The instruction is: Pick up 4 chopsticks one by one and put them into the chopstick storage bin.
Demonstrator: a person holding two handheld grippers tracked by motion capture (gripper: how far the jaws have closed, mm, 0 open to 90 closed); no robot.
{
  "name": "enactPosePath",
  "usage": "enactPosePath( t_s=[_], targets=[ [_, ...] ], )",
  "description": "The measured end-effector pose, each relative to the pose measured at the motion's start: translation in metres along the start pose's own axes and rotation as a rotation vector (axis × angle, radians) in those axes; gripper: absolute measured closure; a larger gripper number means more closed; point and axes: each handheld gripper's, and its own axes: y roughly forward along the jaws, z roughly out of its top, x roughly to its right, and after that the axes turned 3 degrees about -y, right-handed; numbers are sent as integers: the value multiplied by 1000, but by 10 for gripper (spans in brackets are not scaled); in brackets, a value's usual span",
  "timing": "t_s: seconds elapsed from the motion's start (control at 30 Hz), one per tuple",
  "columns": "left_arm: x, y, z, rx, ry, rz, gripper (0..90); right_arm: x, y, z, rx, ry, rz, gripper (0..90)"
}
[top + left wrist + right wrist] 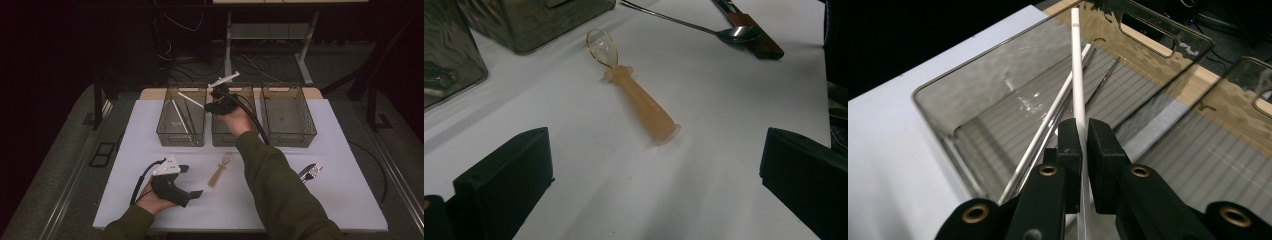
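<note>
Step in hand: you are carrying a white chopstick (1077, 75) to the left bin (165, 131), the one that already holds two more chopsticks (180, 116).
Right tool (1081, 132): its jaws are nearly together and pinch the chopstick low on its shaft, so most of the stick runs out ahead of them. In the high view the stick juts up and away over the bins' far rims.
Left tool (192, 181): its jaws stand wide apart with nothing between them, resting low at the desk's (150, 200) near left.
Aim: line the stick up with the bin's long side, as the ones inside lie, before you lower it.
Release: bring the far tip down inside the walls first, then part the jaws; a drop from height would probably bounce it out.
Watch: the long free end could catch the rim or the middle bin (227, 135) as you swing.
Left on the desk: a peach spoon (634, 95) just ahead of your left tool, and metal cutlery (311, 171) at the right.
</note>
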Motion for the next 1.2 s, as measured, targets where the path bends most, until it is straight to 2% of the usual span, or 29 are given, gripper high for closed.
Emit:
enactPosePath(
  t_s=[0.23,0.33,0.47,0.57,0.8,0.97,1.2],
  targets=[
    [-1,-1,1,7,1,-5,0,-10,37,15,-48,20,-7,848],
    [-1,-2,1,8,1,-7,0,-15,53,20,-80,29,-24,848],
    [-1,-2,1,12,-1,-14,0,-18,69,23,-106,19,-31,848],
    [-1,-2,1,14,-1,-15,0,-19,77,24,-119,34,-35,847],
    [-1,-3,2,13,5,-16,0,-23,87,22,-129,42,-34,827],
    [-2,-3,2,12,7,-15,0,-24,84,24,-110,40,-34,736],
    [-2,-2,2,11,9,-15,0,-21,72,24,-89,39,1,579]
  ],
)
